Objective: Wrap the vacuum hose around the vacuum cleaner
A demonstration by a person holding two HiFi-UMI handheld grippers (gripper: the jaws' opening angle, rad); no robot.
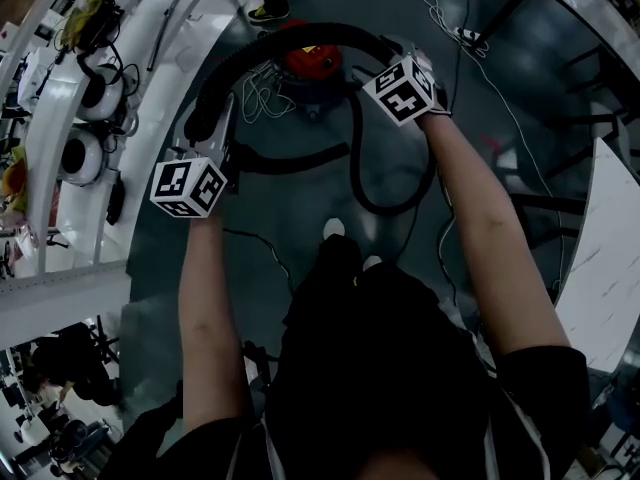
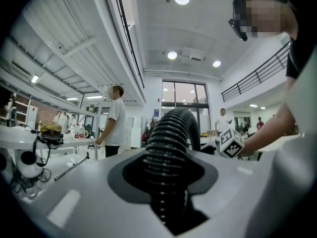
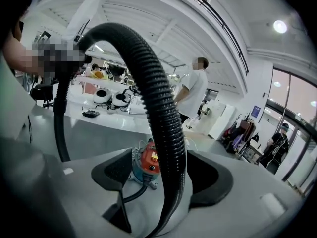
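Note:
The black ribbed vacuum hose (image 1: 290,36) arches between my two grippers above the red vacuum cleaner (image 1: 308,60), which stands on the dark floor. A lower loop of the hose (image 1: 385,200) lies on the floor in front of my feet. My left gripper (image 1: 218,128) is shut on the hose (image 2: 171,133), which fills the gap between its pads. My right gripper (image 1: 388,50) is open. The hose (image 3: 153,93) runs between its jaws next to the right pad (image 3: 210,177), and the vacuum cleaner (image 3: 146,165) shows through the gap by the left pad.
White benches with equipment (image 1: 100,88) line the left side, and a white table (image 1: 605,258) stands at the right. A thin white cable (image 1: 260,98) lies by the vacuum, with a power strip (image 1: 470,36) further back. A bystander (image 2: 115,123) stands at a bench.

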